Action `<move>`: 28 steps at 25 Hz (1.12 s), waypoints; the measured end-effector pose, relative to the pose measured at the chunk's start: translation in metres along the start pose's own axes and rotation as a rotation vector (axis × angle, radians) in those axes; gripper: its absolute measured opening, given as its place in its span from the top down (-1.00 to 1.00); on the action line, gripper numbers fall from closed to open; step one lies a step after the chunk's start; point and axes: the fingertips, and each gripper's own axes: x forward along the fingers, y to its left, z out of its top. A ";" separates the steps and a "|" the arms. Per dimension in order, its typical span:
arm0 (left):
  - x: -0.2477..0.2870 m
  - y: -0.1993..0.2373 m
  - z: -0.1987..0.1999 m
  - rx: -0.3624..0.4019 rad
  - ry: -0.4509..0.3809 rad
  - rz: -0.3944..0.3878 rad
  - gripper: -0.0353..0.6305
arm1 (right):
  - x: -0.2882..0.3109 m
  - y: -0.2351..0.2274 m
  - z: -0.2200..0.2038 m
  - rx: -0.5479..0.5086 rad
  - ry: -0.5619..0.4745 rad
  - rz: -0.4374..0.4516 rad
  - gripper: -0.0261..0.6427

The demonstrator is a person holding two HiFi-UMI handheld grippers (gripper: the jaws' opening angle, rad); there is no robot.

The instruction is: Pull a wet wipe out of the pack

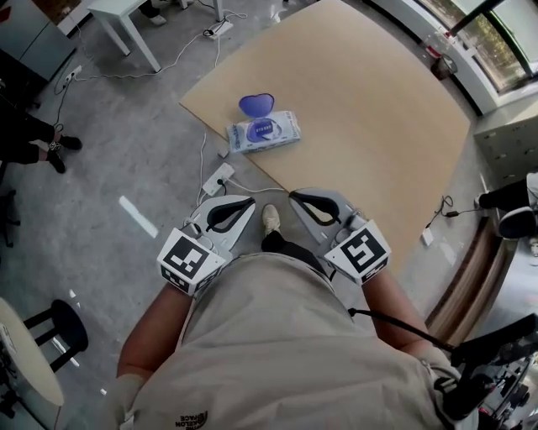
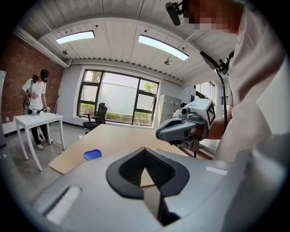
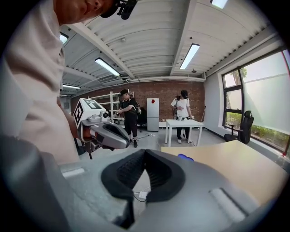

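The wet wipe pack (image 1: pixel 262 131) lies near the left corner of the wooden table (image 1: pixel 370 109), its blue lid (image 1: pixel 256 104) flipped open behind it. Both grippers hang close to my body, short of the table's near edge and well apart from the pack. The left gripper (image 1: pixel 250 201) is shut with nothing in it, and so is the right gripper (image 1: pixel 293 196). In the left gripper view the shut left gripper (image 2: pixel 145 149) points toward the blue lid (image 2: pixel 92 154), with the right gripper (image 2: pixel 186 127) beside it. In the right gripper view the right gripper (image 3: pixel 144 151) points past the lid (image 3: pixel 185 157).
A white power strip (image 1: pixel 218 179) and cables lie on the floor by the table's corner. A white table (image 1: pixel 126 21) stands at the far left, people stand around it, and a black stool (image 1: pixel 59 327) sits beside me. My shoe (image 1: pixel 270 219) shows between the grippers.
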 end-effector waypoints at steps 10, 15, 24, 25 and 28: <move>0.082 0.091 -0.032 -0.085 0.067 0.118 0.90 | 0.055 -0.104 -0.044 -0.018 0.082 0.067 0.91; 0.113 0.132 -0.060 -0.119 0.122 0.182 0.89 | 0.086 -0.137 -0.071 -0.030 0.135 0.075 0.91; 0.144 0.191 -0.117 -0.250 0.217 0.275 0.90 | 0.137 -0.162 -0.110 0.014 0.203 0.139 0.89; 0.148 0.196 -0.122 -0.257 0.227 0.282 0.90 | 0.140 -0.165 -0.114 0.015 0.211 0.144 0.89; 0.160 0.207 -0.134 -0.281 0.251 0.299 0.90 | 0.147 -0.174 -0.126 0.016 0.237 0.158 0.89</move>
